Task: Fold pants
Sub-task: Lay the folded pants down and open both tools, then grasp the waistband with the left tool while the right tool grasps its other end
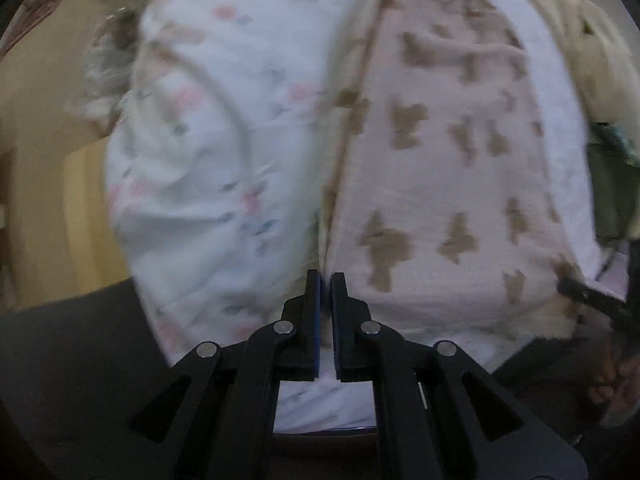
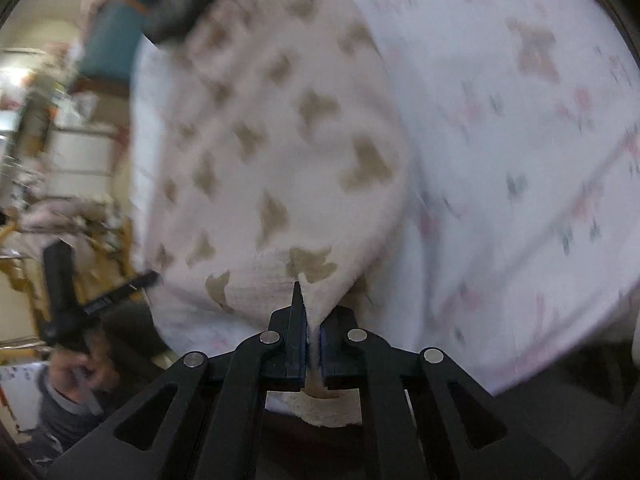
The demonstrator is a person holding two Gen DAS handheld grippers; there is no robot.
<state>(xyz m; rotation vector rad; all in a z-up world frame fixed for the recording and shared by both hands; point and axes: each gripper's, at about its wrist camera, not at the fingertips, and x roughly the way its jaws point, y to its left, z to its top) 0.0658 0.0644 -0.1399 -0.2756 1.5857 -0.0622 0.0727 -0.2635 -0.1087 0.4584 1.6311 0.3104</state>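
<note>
We note a white sheet with small pink and blue-green flowers [image 1: 208,152], wrinkled, spread under everything and running out to the near edge of the bed. In the right wrist view we see the same floral sheet [image 2: 520,152] filling the right side. Beyond the sheet's left edge, in the left wrist view, stands pale wooden furniture [image 1: 80,208], blurred. At the far right corner lies a cream, lumpy blanket [image 1: 572,20]. In the right wrist view, off the left edge, we make out a white set of drawers [image 2: 80,152] and a teal panel [image 2: 108,52], both smeared.
</note>
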